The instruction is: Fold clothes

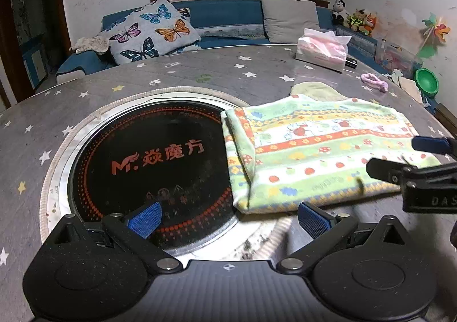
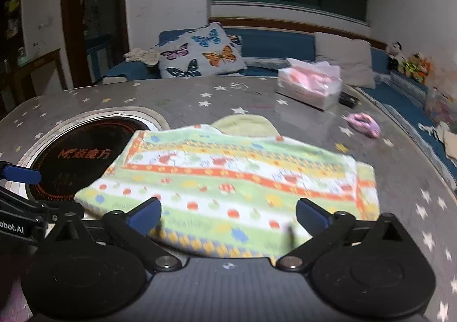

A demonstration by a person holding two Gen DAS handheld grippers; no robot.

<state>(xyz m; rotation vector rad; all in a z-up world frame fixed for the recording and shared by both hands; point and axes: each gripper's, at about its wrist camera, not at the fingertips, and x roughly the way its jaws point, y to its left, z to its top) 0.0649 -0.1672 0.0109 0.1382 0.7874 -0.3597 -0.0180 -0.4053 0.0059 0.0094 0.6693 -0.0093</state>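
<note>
- folded patterned garment (image 2: 228,179) lying on star-print table (image 2: 414,179), at 3 o'clock of the inset cooktop (image 1: 154,162).
- left gripper (image 1: 228,216) and right gripper (image 2: 228,216) both hovering, jaws wide, gripping nothing.

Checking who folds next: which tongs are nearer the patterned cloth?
Right. The right tongs hang open over the patterned cloth; the left tongs are beside its corner, above the cooktop.

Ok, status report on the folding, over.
Left tool open, empty, over the hob. Right tool open, empty, above the towel. Towel folded flat on the table, one end overlapping the hob. Nothing in the way.
</note>
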